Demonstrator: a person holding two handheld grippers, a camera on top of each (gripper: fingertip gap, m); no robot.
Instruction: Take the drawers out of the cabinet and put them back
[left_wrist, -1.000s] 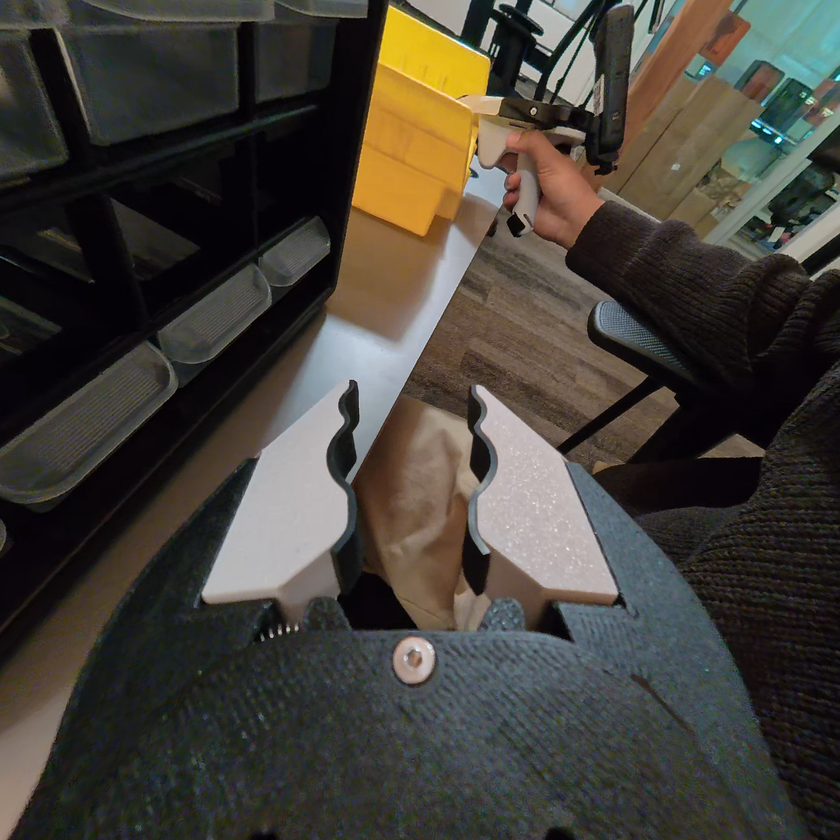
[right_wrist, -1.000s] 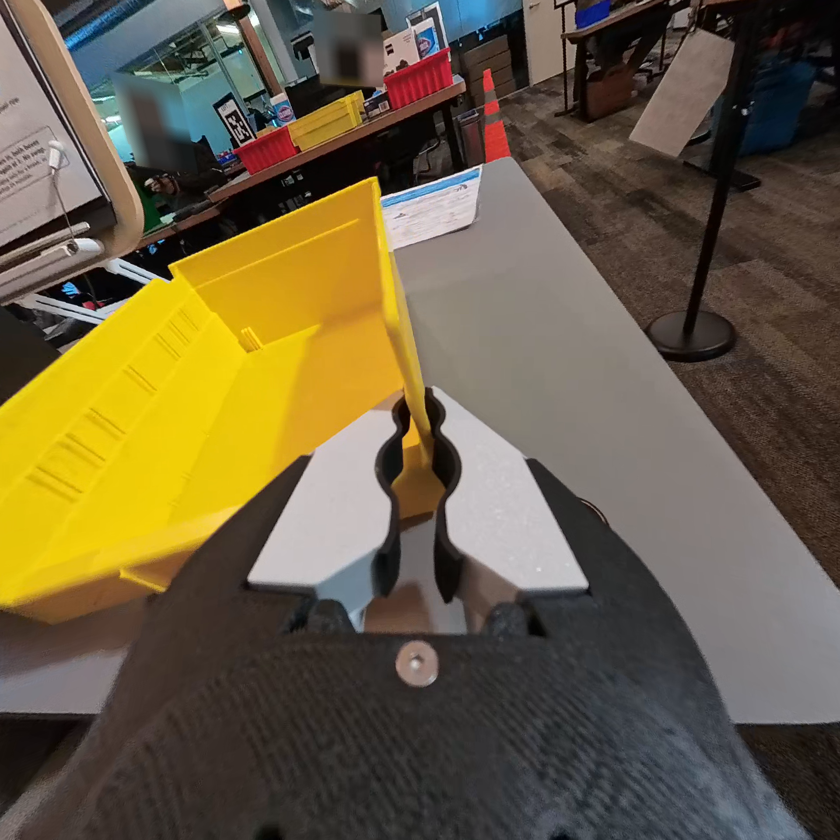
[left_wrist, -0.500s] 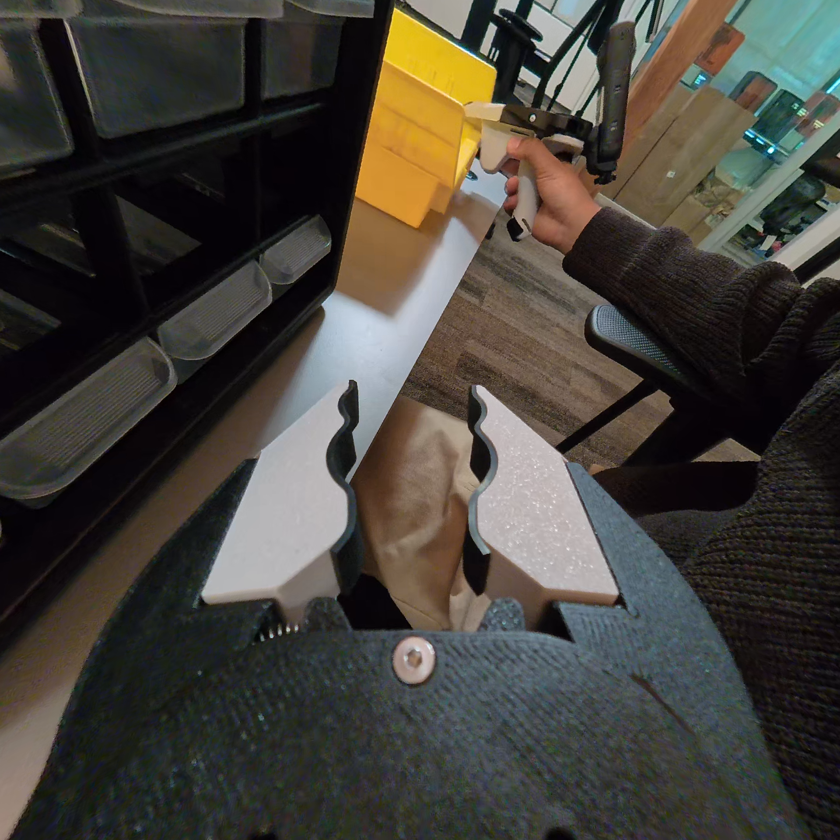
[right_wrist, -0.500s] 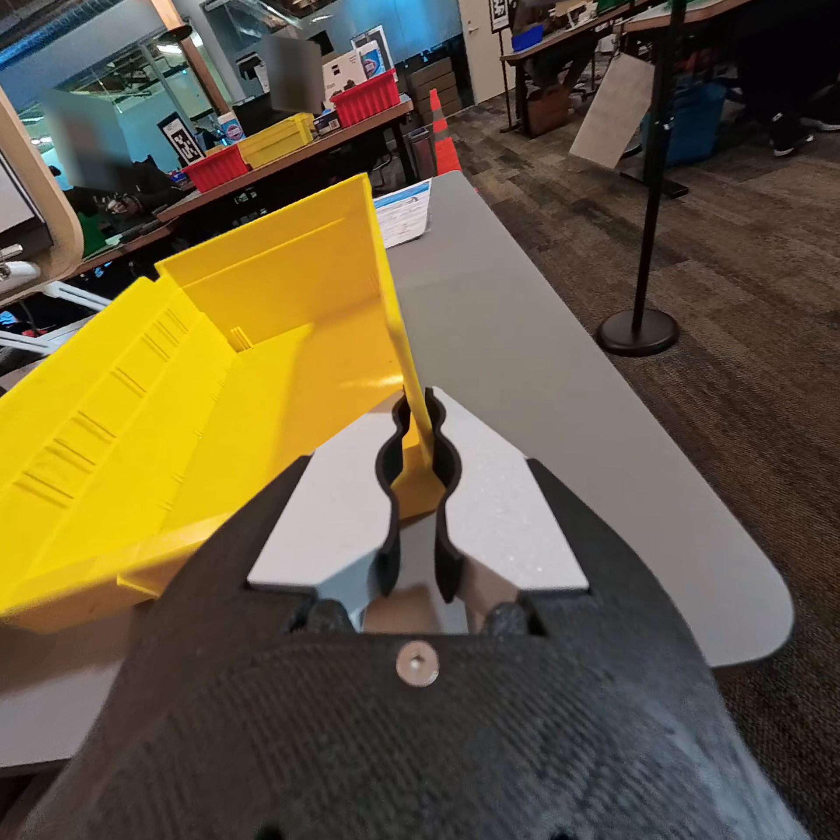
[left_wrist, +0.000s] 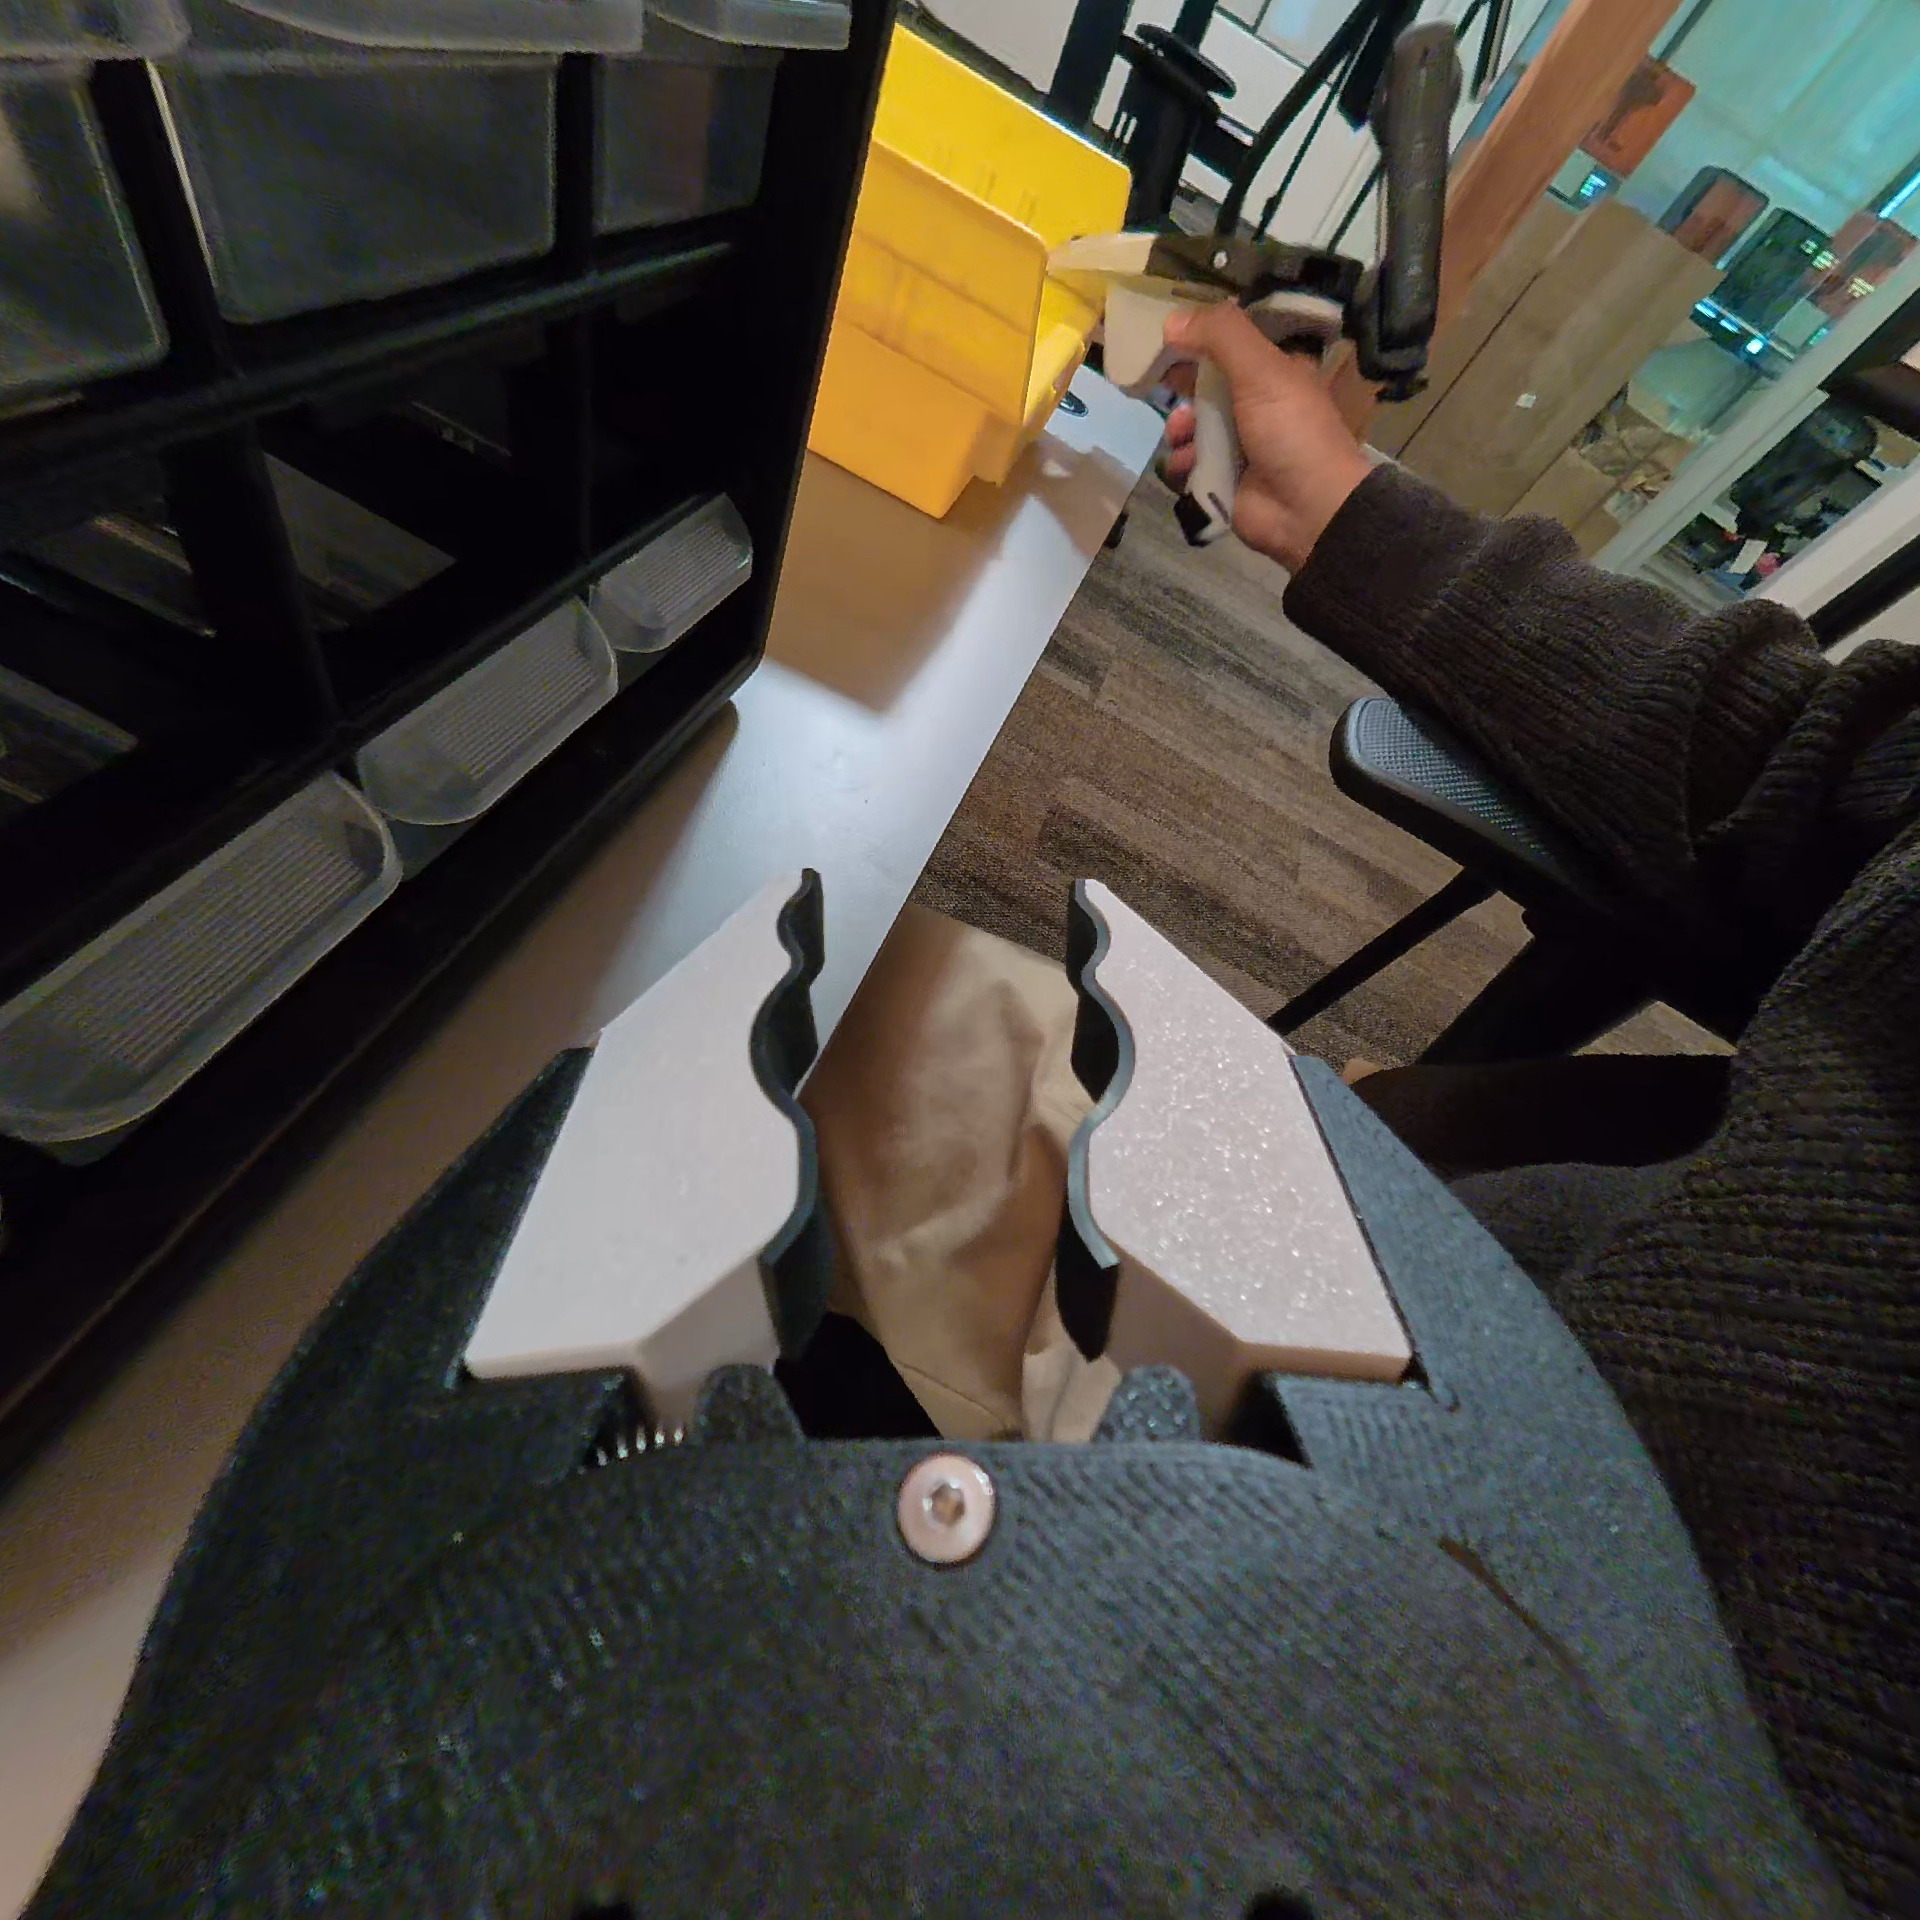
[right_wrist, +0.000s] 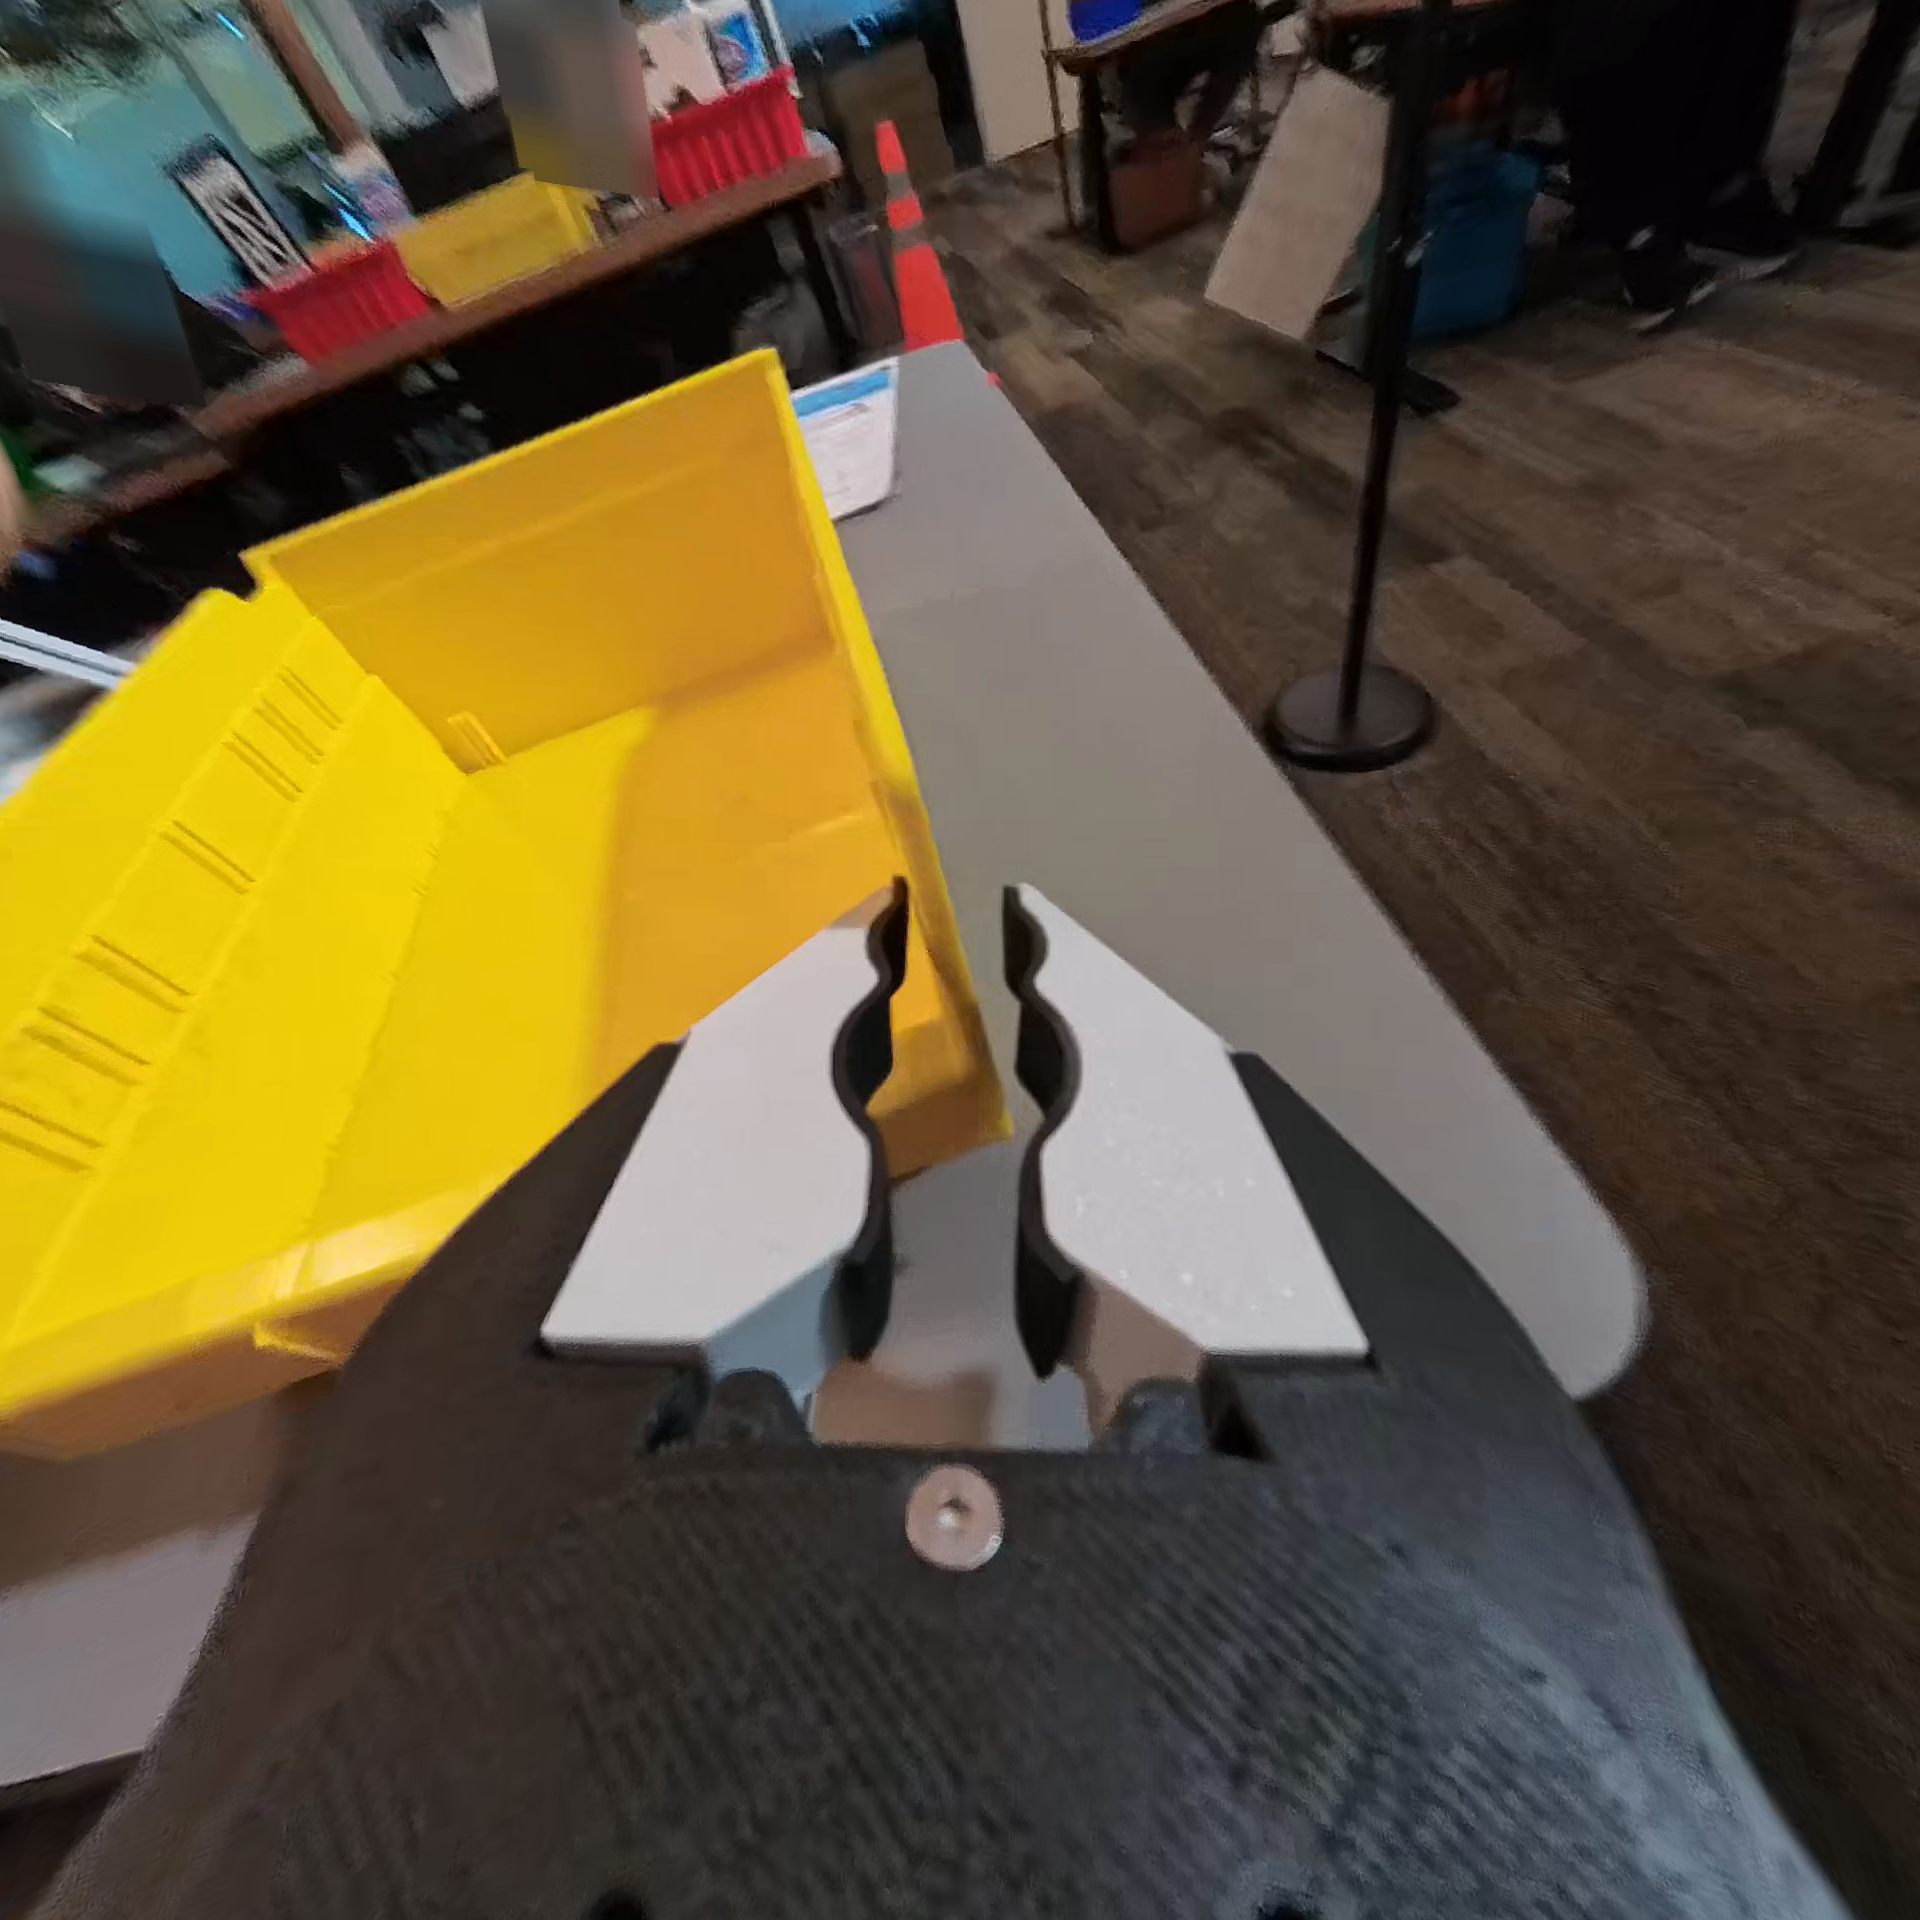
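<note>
Yellow drawer (right_wrist: 499, 831) sits empty on the tabletop (right_wrist: 1143, 831); right tongs (right_wrist: 954, 899) gape narrowly astride its wall, left tongs (left_wrist: 945, 894) wide, empty.

Grey table (right_wrist: 1091, 727) bears yellow bin (right_wrist: 468, 883), black cabinet (left_wrist: 416, 416).

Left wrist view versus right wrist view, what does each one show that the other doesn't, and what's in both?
Only the left wrist view shows the black cabinet with its clear drawers, the hand holding the right gripper, and the open, empty left gripper.

Only the right wrist view shows the yellow bin's inside, an orange cone, a black post stand and red bins on a far table.

Both show the yellow bin, the grey table and the right gripper, jaws apart around the bin's wall.
</note>
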